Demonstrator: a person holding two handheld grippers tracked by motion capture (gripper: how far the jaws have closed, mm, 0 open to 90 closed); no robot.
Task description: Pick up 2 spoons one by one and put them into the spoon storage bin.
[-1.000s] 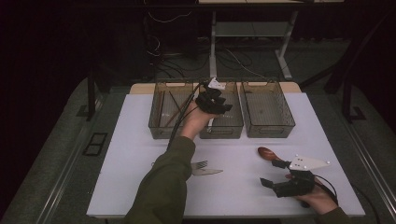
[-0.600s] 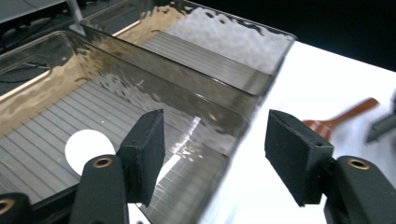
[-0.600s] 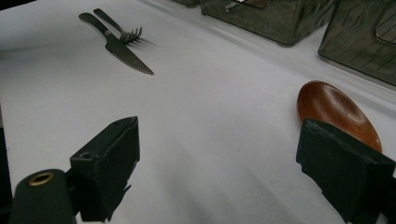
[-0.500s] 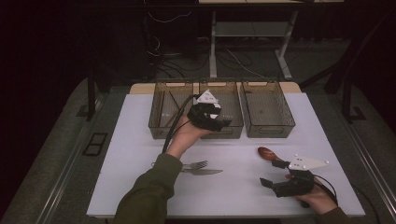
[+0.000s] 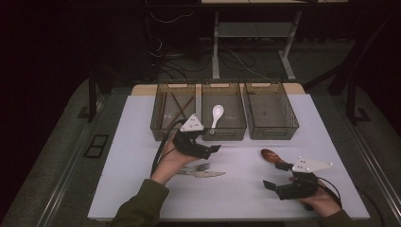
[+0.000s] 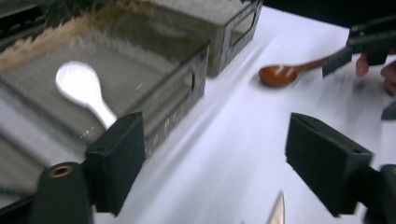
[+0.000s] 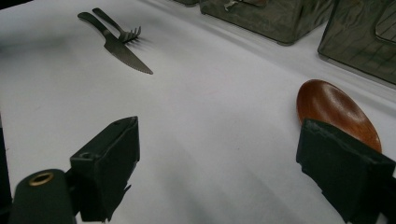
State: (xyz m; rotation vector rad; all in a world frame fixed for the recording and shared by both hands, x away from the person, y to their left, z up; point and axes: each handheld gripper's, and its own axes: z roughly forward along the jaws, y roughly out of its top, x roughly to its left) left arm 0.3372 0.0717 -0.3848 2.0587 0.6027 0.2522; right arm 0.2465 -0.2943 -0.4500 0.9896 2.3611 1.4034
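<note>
Since the brown wooden spoon (image 5: 273,156) lies on the worktop (image 5: 246,189) just beside the right gripper (image 5: 280,176), whose jaws stand open and empty, it should handle light, stiff and a bit slick (best pinched at the handle). Left gripper (image 5: 213,148), jaws open too, hovers above fork (image 5: 197,167) and knife (image 5: 208,174). No readable writing.
</note>
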